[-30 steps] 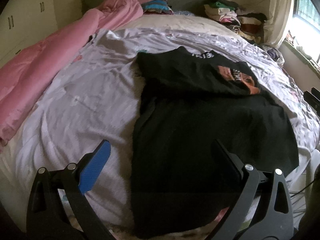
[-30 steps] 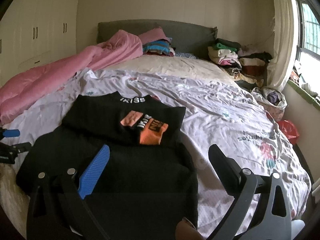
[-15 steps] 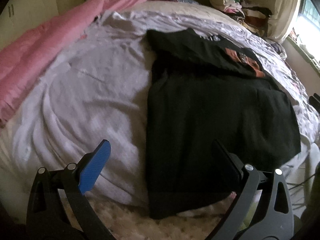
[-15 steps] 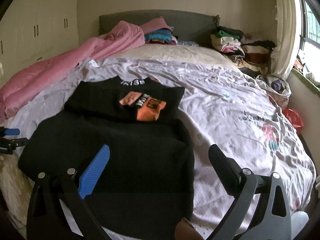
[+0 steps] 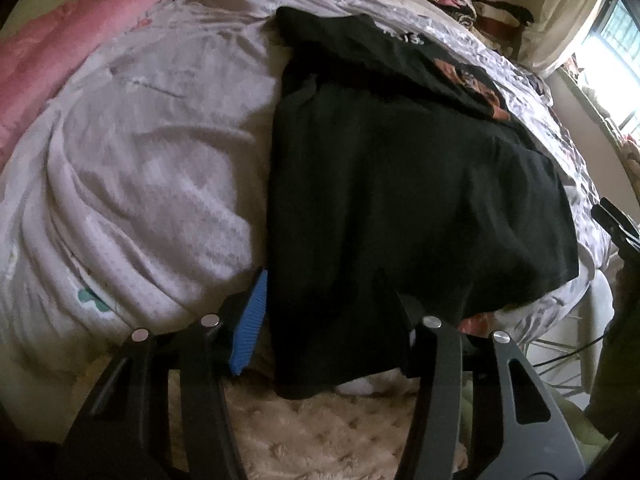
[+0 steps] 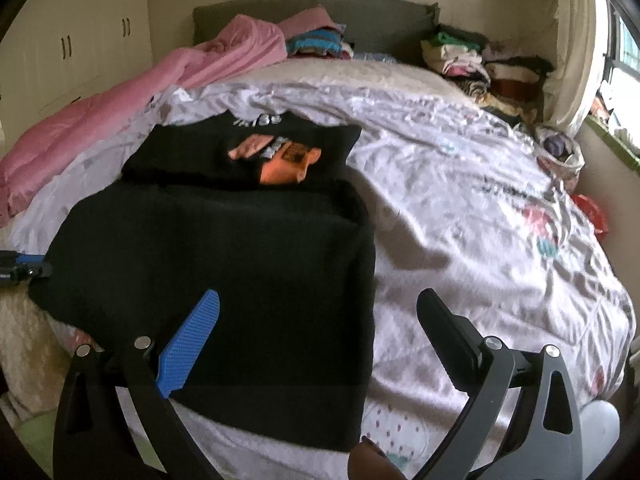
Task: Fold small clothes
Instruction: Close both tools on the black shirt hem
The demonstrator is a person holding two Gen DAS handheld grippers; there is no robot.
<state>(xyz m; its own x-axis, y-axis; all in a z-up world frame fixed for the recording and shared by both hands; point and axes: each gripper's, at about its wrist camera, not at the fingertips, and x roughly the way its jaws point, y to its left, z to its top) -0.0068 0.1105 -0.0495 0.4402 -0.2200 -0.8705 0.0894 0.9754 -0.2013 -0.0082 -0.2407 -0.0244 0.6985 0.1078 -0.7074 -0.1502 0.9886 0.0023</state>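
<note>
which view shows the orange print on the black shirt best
The right wrist view: the orange print faces the camera, unobstructed on the black shirt. The left wrist view shows the print only edge-on, small and far off.

Shirt spread on bed's near left side.
Its hem hangs over the bed edge; quilt lies left, clothes piles sit behind by the headboard, window right.
</note>
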